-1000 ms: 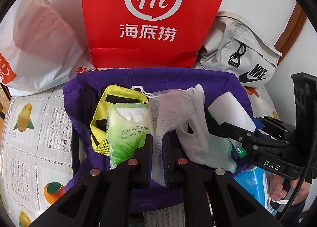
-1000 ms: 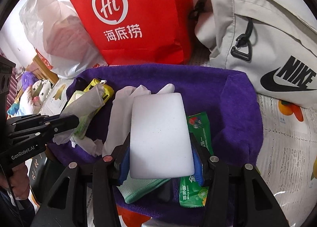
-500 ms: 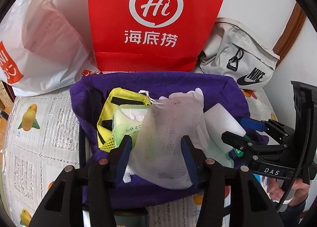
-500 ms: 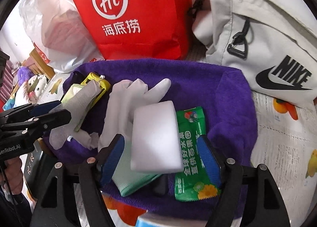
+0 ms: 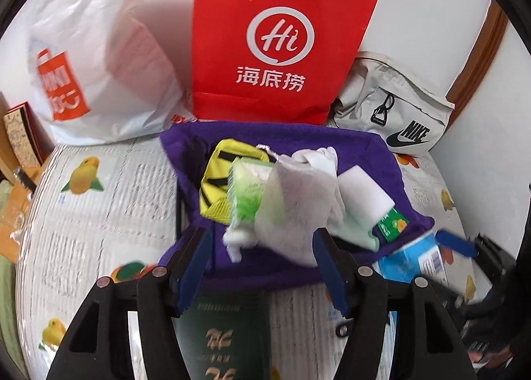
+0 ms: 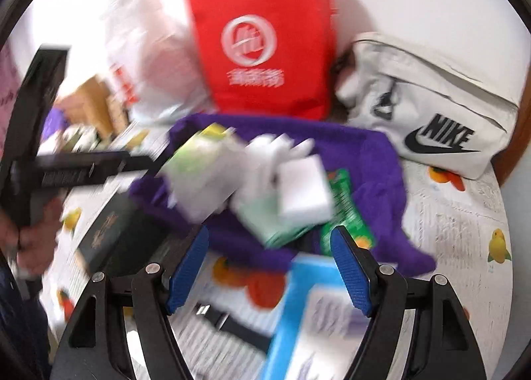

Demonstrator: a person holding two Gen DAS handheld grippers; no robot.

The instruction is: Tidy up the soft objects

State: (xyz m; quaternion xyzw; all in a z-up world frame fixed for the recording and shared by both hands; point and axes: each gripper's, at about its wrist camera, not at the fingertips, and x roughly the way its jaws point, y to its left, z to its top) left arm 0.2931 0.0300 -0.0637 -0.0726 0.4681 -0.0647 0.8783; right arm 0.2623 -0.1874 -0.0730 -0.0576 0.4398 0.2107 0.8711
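The purple cloth bin (image 5: 371, 151) sat on the fruit-printed table cover (image 5: 109, 201), in front of the red Haidilao bag (image 5: 278, 35), and served as the collecting place for the soft things. Inside it lay the white mesh pouch (image 5: 292, 211), draped over a green tissue pack (image 5: 247, 187) beside a yellow pouch (image 5: 217, 177), with a white glove (image 5: 318, 158) behind and the white sponge block (image 5: 365, 194) resting on a pale green cloth (image 5: 358, 230).

The left gripper (image 5: 262, 267) had just been opening; its blue pads (image 5: 194, 267) stood apart with nothing pressed between them, the mesh pouch lying loose in the bin beyond the tips. The right gripper (image 6: 270, 267) had likewise spread its jaws and gripped nothing (its view was badly blurred), the sponge block (image 6: 303, 191) left in the bin ahead of it.

Both pieces seemed to have been dropped where the bin's soft walls would keep them from sliding off. 2 boxes outside the bin, a dark green one (image 5: 225, 337) and a light blue one (image 5: 408, 257), looked rigid, so probably not part of the sorting.
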